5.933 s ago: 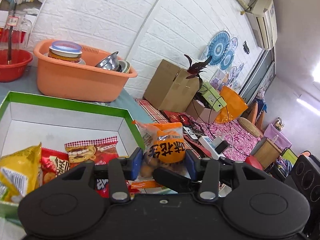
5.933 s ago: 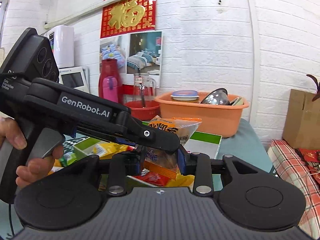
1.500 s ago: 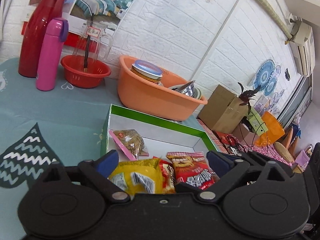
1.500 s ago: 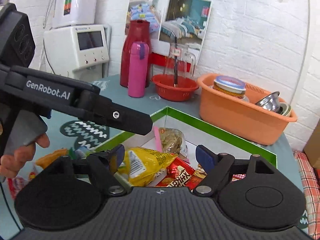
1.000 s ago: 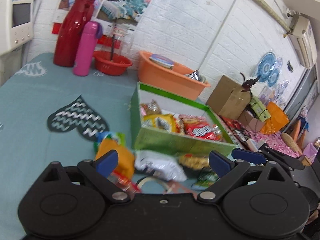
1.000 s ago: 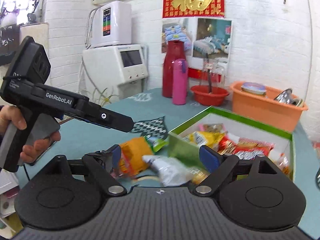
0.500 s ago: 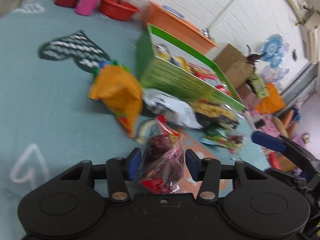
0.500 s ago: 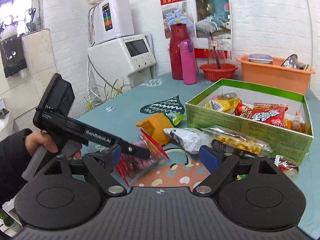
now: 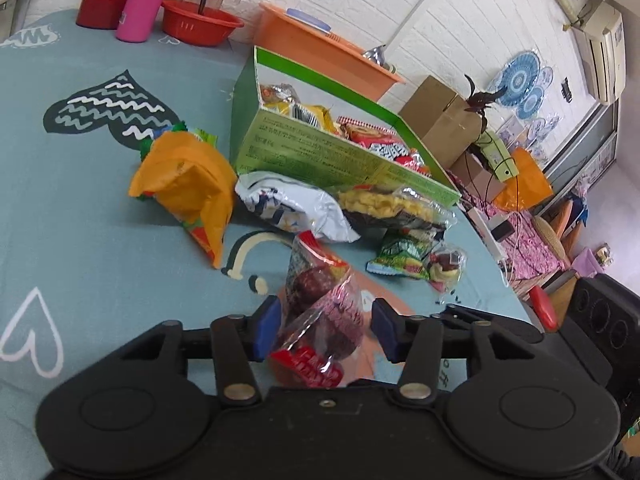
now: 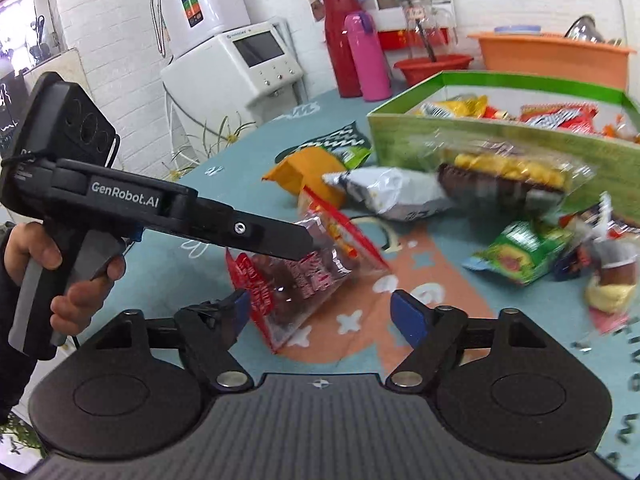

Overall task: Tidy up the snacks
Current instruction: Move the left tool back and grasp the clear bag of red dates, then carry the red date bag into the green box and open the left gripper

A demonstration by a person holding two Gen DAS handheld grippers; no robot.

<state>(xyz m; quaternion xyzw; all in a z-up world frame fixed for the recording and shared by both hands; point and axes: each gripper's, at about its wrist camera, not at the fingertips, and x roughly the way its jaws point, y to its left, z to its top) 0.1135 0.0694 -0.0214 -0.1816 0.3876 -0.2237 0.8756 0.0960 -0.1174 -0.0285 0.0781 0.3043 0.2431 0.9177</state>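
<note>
red snack bag (image 9: 320,320) lies between the opening left gripper (image 9: 325,330) fingers.

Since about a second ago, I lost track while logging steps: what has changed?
The left gripper came down from above the loose snacks to the clear red packet, closed around it, and its jaws are now opening with the packet between them. The green box and the other packets stayed put.

table (image 9: 60,208): teal cloth, heart prints | centre: green box (image 9: 320,152) | lower centre: loose snack packets, orange bag (image 9: 188,184) left of white bag (image 9: 292,204) | upper left: flasks, red bowl (image 9: 200,26), orange tub (image 9: 320,52)
</note>
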